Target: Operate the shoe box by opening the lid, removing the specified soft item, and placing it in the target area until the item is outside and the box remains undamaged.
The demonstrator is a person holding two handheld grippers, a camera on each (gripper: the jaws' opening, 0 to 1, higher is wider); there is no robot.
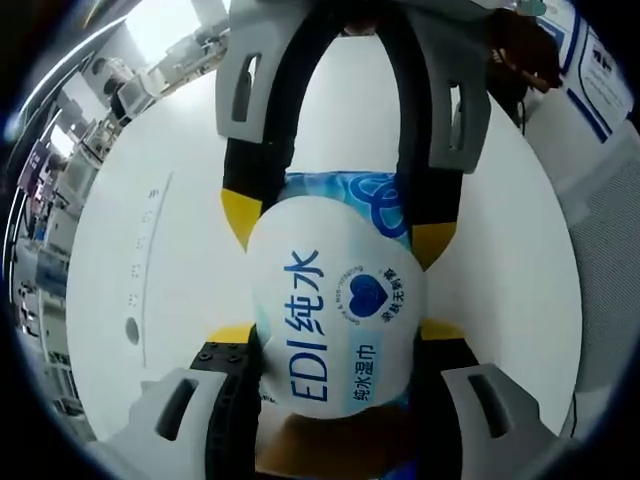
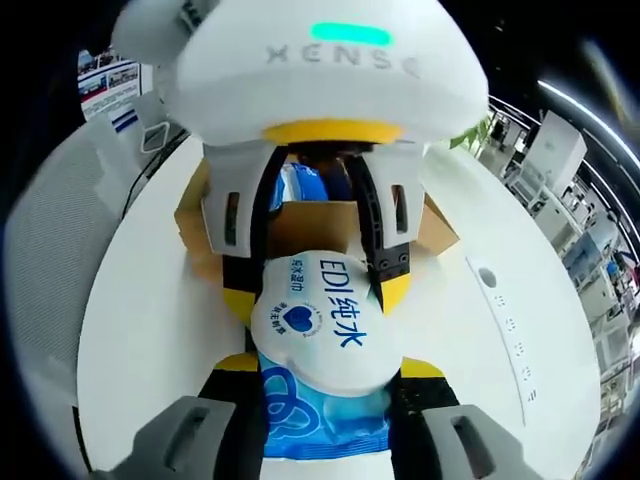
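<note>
We see the two tongs facing each other over the white worktop [image 1: 150, 300], both closed on the same pack of wet wipes [image 1: 335, 320]. In the left gripper view, the left tongs [image 1: 335, 335] clamp the pack's near end from the bottom, while the right tongs [image 1: 340, 220] reach in from the top and pinch its far end. In the right gripper view, the right tongs [image 2: 325, 370] hold the pack's blue end, with the open cardboard shoe box [image 2: 320, 215] behind on the worktop.
</note>
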